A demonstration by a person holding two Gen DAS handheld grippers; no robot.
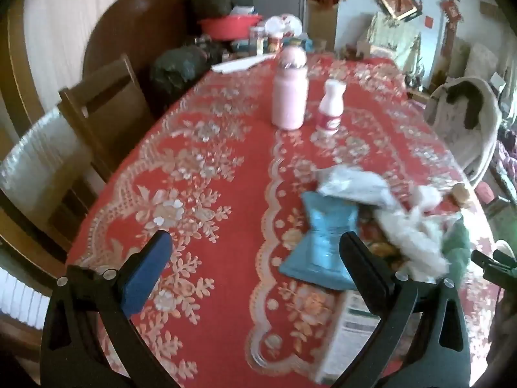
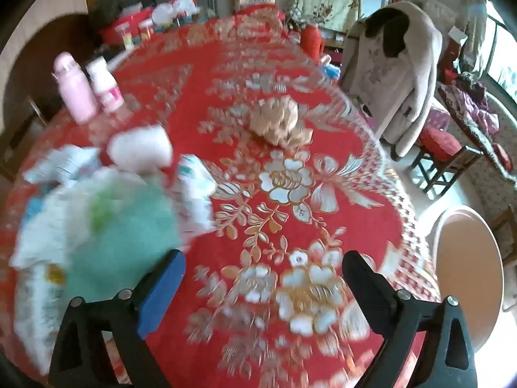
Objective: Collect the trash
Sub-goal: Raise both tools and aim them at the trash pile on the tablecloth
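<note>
Trash, a blurred heap of white wrappers [image 1: 410, 232], a flattened blue pouch [image 1: 323, 242] and a crumpled tan paper [image 2: 274, 123], litters the red floral table [image 2: 323, 97]; left claw [image 1: 255, 258] and right claw [image 2: 263, 278] both gape empty.

On my red floral tablecloth [image 1: 210, 168]: pink flask [image 1: 289, 97] w/ small white bottle [image 1: 330, 106] just beside it. Wooden chair [image 1: 97, 113] at left edge, coat [image 2: 394, 71] draped over another chair.

No legible text; labels too blurred.
</note>
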